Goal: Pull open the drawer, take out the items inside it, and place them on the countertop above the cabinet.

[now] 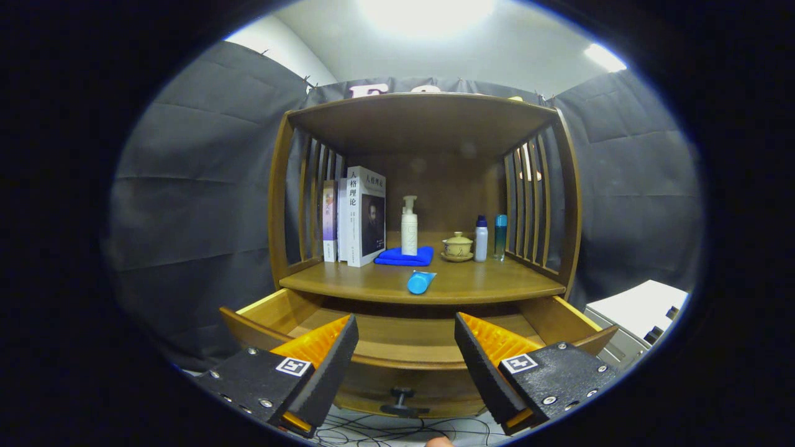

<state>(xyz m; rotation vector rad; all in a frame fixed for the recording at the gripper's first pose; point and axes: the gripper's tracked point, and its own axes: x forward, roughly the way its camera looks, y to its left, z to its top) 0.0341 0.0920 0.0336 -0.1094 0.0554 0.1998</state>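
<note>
Gripper (407,357): fingers spread wide apart, holding nothing; they hang in front of the cabinet, level with the drawer.
Drawer knob (402,395): dark, on the drawer front, just below and between the fingers.
Drawer (397,347): pulled open toward the fingers; the visible part of its floor, seen through the gap between them, looks bare, though the nearest strip is hidden behind the front wall.
Countertop (490,282): the shelf surface directly above the drawer, beyond the fingers.
Blue tube (420,282): lies on the countertop's front edge, ahead of the fingers and slightly toward the right one; its long axis runs roughly front to back, cap end nearest.
Blue cloth (405,256): folded, farther back, with a white pump bottle (408,234) standing on it.
Books (357,217): upright, beyond the left finger.
Lidded cup (458,246): on its saucer, beyond the right finger; two slim bottles (481,239) just beside it.
Key relation: judged from this view, the drawer's contents seem already moved up; any remaining reach would go downward and forward into the drawer.
</note>
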